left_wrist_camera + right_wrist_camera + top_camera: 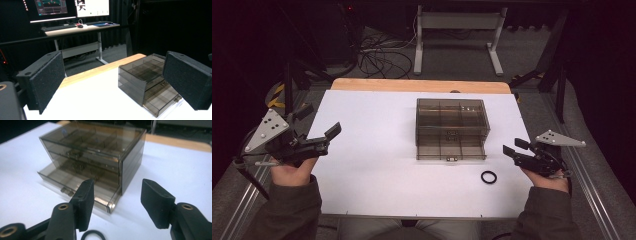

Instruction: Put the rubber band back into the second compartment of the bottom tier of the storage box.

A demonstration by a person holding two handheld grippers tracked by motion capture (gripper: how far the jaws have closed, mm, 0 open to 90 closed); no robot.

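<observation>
High view: the black ring [488,177] lies on the white surface [372,170] just before the drawer box [451,129], whose bottom drawer [451,152] stands out. Right gripper [512,151] released, empty; left gripper [330,134] likewise. Lower the right one squarely over the ring, pinching its rim.

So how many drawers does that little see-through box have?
3, stacked in the smoky plastic box: the top drawer and middle drawer are pushed in, and the bottom drawer is pulled out. None seem hidden.
</observation>
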